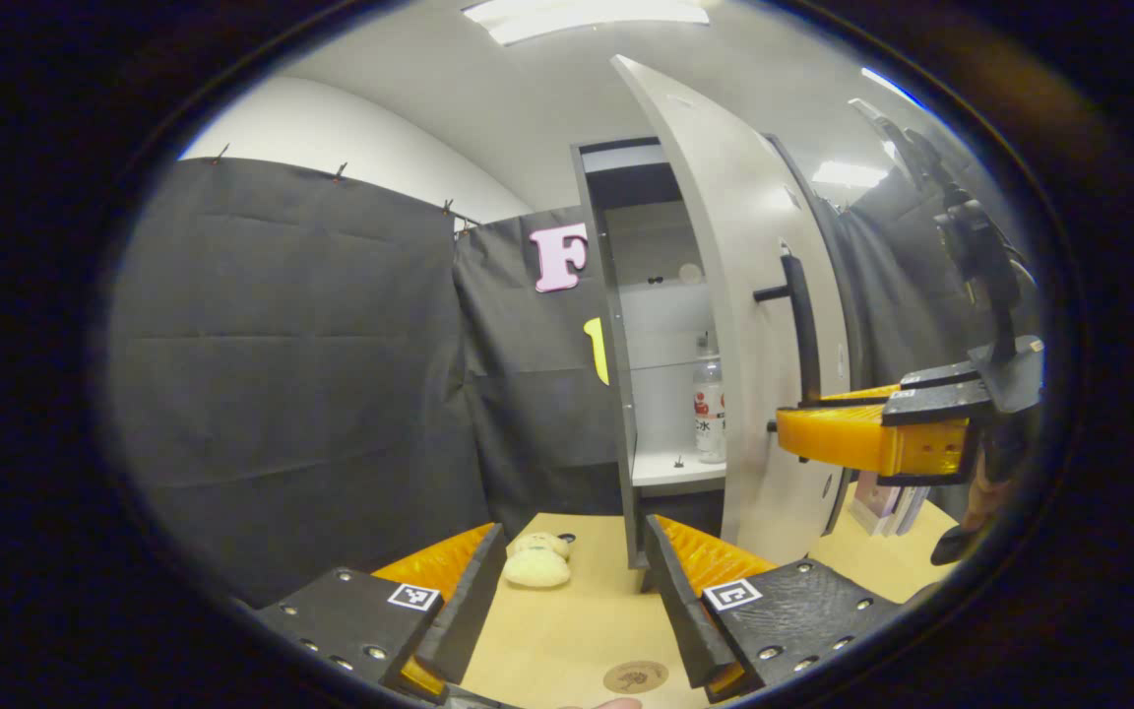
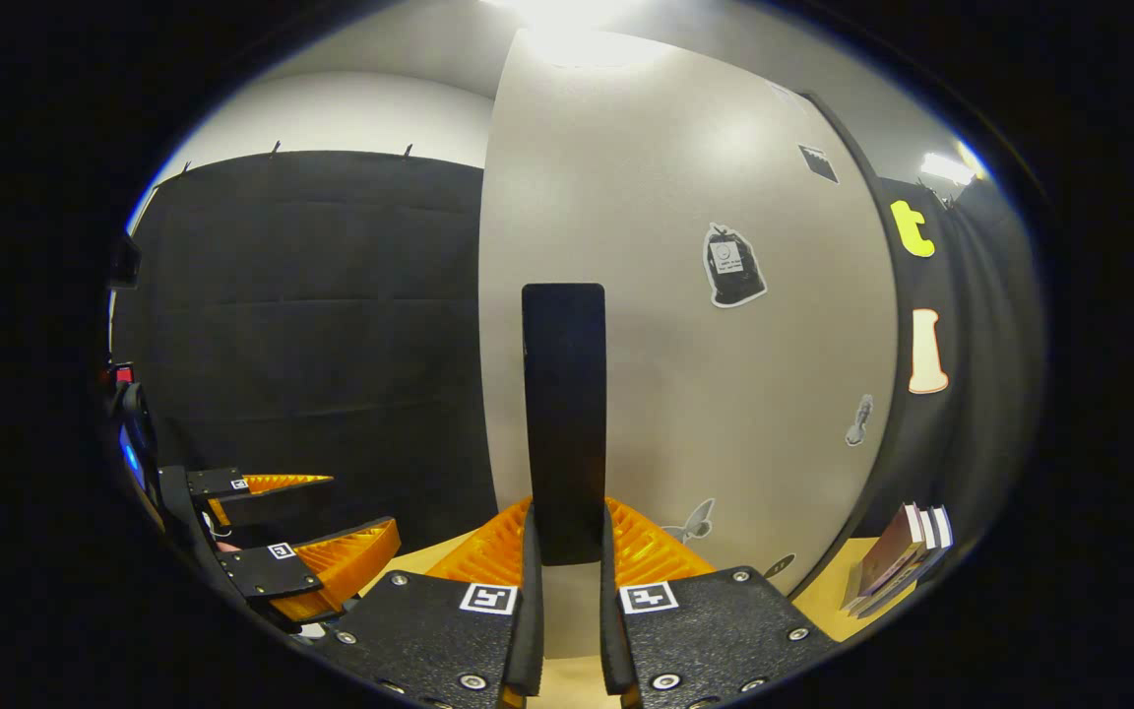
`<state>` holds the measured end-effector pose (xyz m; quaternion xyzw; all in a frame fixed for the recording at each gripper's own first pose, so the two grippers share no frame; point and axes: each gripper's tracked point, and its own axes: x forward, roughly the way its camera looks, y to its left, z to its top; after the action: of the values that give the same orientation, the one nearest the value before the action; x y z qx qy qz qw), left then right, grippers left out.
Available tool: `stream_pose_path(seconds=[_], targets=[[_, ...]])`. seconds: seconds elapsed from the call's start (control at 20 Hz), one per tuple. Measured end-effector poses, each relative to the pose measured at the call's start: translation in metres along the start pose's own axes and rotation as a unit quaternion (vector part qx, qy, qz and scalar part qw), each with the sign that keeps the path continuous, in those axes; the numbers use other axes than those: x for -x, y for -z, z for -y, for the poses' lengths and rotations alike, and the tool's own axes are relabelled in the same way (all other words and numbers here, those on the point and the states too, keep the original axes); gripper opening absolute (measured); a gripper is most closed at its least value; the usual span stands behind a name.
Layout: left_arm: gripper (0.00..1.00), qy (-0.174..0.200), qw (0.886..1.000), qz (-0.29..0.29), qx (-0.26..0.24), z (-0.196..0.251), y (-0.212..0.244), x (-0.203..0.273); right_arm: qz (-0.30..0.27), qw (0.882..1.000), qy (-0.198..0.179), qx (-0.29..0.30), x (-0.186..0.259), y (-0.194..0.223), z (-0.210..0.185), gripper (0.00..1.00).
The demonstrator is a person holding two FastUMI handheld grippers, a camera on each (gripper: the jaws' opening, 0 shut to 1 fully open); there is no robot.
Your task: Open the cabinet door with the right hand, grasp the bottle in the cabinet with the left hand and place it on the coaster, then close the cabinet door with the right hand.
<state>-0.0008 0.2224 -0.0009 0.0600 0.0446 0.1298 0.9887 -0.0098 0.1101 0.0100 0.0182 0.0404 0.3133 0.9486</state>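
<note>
Right tool clamped on the door handle, door swung wide to expose the bottle ahead of the wide-spread, empty left tool.

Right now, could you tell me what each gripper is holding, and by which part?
The right gripper clamps the cabinet door's handle at its lower end. The left gripper is open, holding nothing.
</note>
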Motion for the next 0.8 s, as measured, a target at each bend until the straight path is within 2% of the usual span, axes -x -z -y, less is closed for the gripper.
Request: stream_pose_path(seconds=[0.1,0.25,0.4,0.55,0.65,0.7,0.8], targets=[[0.77,0.003,1.000,-0.005,0.007,-0.008,0.006,-0.013,0.001,1.000,0.010,-0.006,0.016,0.003,0.004,0.24],[0.85,0.013,1.000,-0.011,0.007,-0.009,0.011,-0.027,0.002,0.999,0.033,-0.012,0.041,0.006,0.015,0.24],[0.84,0.031,0.999,-0.013,-0.002,0.000,0.012,-0.038,0.004,0.998,0.061,-0.029,0.061,0.008,0.029,0.24],[0.78,0.050,0.999,-0.008,-0.013,0.023,0.005,-0.043,0.009,0.995,0.090,-0.041,0.080,0.009,0.039,0.24],[0.85,0.069,0.998,0.006,-0.015,0.043,-0.006,-0.029,0.009,0.993,0.110,-0.051,0.094,0.012,0.046,0.23],[0.81,0.079,0.997,0.008,-0.016,0.053,-0.007,-0.027,0.009,0.991,0.120,-0.053,0.101,0.014,0.050,0.23],[0.82,0.096,0.995,0.008,-0.019,0.068,-0.004,-0.028,0.014,0.988,0.146,-0.043,0.117,0.019,0.056,0.18]])
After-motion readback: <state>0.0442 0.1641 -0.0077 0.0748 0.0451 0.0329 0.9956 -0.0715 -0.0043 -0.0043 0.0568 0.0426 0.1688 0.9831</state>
